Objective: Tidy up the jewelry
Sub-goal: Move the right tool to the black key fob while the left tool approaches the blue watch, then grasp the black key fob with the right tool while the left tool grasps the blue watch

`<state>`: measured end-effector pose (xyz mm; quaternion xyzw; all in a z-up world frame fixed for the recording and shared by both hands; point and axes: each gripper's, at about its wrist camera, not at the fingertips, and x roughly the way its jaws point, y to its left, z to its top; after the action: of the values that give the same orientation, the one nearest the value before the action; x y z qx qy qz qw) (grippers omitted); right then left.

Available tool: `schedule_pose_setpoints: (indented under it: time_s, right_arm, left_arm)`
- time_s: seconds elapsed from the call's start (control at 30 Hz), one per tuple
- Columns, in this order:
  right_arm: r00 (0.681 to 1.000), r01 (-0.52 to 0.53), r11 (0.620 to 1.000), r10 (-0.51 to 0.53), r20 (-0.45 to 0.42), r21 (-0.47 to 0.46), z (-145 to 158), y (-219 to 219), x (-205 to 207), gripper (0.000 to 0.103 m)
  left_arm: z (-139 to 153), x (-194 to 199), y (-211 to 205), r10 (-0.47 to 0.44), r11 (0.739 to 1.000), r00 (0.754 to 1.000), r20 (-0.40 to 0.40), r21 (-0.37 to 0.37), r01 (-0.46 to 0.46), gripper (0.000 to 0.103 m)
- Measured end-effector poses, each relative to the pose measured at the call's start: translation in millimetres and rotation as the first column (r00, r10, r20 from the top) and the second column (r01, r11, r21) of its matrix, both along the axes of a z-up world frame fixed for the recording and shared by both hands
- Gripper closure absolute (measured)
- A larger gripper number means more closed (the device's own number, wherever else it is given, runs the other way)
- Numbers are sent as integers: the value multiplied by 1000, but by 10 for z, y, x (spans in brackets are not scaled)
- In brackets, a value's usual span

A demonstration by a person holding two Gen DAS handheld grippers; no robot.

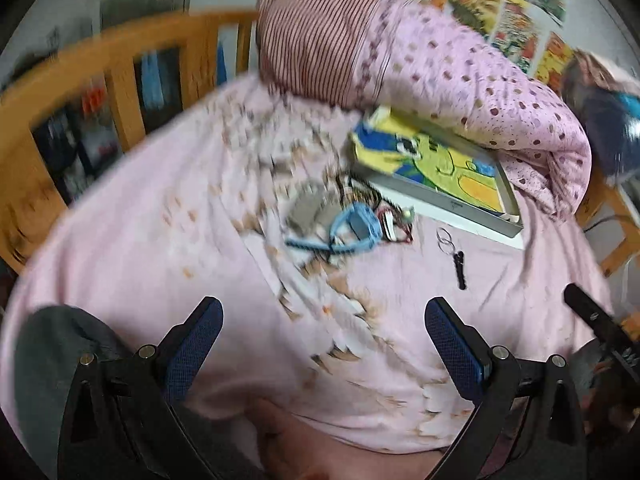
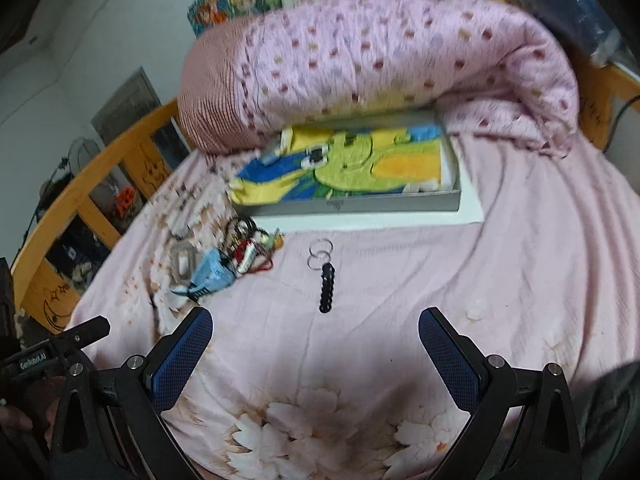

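Both my grippers, left (image 1: 322, 344) and right (image 2: 316, 350), gape empty. Black beaded keychain with steel rings (image 2: 325, 276) lies just before the grey shallow box (image 2: 360, 204); approach low, pinch the beads.

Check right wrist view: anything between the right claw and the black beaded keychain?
Nothing: only bare pink bedsheet lies between the open right claw and the black beaded keychain, seen in the right wrist view.

Soft even indoor light, no glare, heavy motion blur across the left wrist view smearing the wooden bed rail (image 1: 120, 60) and pink bedsheet (image 1: 160, 240), right wrist view milder blur, strong fisheye bending at edges, dark vignetted corners, faint shadow on sheet between the fingers.
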<state>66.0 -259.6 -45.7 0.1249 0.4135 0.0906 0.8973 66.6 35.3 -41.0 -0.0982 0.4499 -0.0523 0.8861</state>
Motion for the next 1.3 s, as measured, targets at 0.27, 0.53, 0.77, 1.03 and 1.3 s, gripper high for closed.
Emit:
schedule_pose_setpoints:
  time_s: [0.27,0.53,0.77,1.03,1.3]
  right_arm:
    - [985,-90,996,91,-144,13,-338,-82,616,0]
    - [964,-180,982,165,-210,-57,-663,-3,926,16]
    - [947,-210,978,200,-253,-13,-826,31,983,44]
    - [934,-248,969,233,-272,-21,-948,168,1066,63]
    - [926,-314,945,283,-250,-95,-1048,425,1114,75]
  left_arm:
    - [-203,582,-11,-96,995,987,-131,-36,93,4]
    - [-425,1100,-147,-188,979,973,-136,-109,174,5]
    - [-571,1368,-273,-231,964,960,-157,-170,204,24]
    - [-694,1484,-539,-286,955,946,-149,-125,269,52]
    - [-853,1655,-483,-254,964,947,-195,-137,230,67]
